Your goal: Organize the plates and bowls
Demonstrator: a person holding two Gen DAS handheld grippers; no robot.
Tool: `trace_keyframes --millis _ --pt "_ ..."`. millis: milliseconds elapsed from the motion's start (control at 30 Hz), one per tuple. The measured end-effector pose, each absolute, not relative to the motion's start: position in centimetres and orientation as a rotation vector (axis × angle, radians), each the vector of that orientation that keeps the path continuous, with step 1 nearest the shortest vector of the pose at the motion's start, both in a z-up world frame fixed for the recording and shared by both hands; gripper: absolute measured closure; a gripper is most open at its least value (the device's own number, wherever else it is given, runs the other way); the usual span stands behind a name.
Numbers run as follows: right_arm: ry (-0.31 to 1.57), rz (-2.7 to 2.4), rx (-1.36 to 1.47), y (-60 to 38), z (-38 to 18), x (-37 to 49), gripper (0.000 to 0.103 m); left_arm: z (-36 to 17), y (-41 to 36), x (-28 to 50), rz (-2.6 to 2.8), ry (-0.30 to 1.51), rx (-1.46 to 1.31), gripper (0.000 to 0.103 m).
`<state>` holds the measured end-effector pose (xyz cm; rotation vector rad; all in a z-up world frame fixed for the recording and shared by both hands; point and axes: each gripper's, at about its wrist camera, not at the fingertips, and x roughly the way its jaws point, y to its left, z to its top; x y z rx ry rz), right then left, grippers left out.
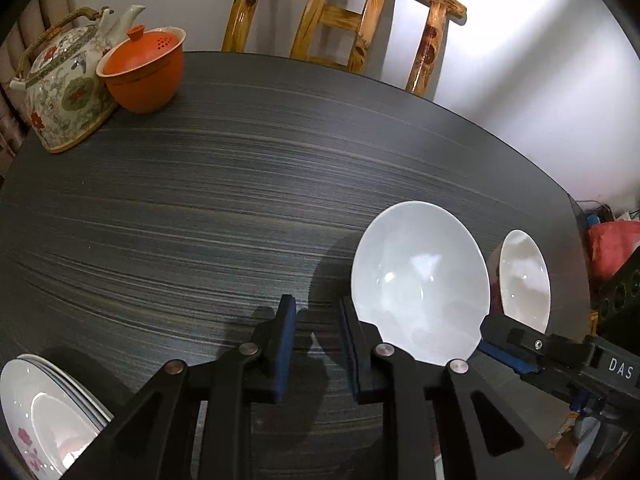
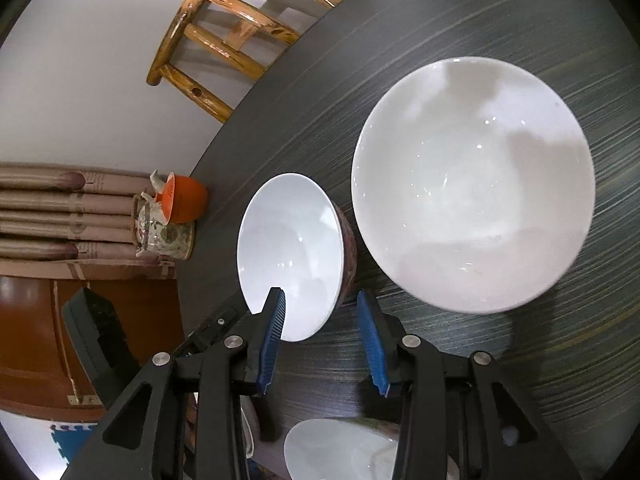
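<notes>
Blue-padded fingers of the right gripper (image 2: 322, 338) stand apart and empty, straddling the near rim of the small bowl (image 2: 290, 256); the large bowl (image 2: 472, 184) sits just beside it, unstacked. Left gripper (image 1: 316, 354) hangs parted, holding nothing, above the table (image 1: 200, 208). Plates (image 1: 44, 412) look stacked at its near-left edge; bowls probably remain.

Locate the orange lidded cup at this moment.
In the left wrist view the orange lidded cup sits at the table's far left corner, against the floral teapot, left of the wooden chair.
</notes>
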<state>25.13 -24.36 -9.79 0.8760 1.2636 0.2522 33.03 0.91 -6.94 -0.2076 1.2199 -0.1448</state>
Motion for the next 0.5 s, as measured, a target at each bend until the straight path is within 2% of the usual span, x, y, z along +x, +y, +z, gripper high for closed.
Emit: trace_keyframes --millis 100,233,500 --pt "1.263 0.248 0.87 -24.2 -9.9 25.4 0.07 -7.0 0.9 33.1 -0.146 1.224 -0.202 0.081" --pt "1.268 0.241 0.856 -23.9 -10.2 25.6 0.079 -7.2 0.7 33.6 -0.143 1.229 -0.181 0.082" --pt "1.282 0.223 0.834 -23.8 -11.0 26.3 0.082 -6.9 1.5 34.0 -0.154 1.231 -0.242 0.083"
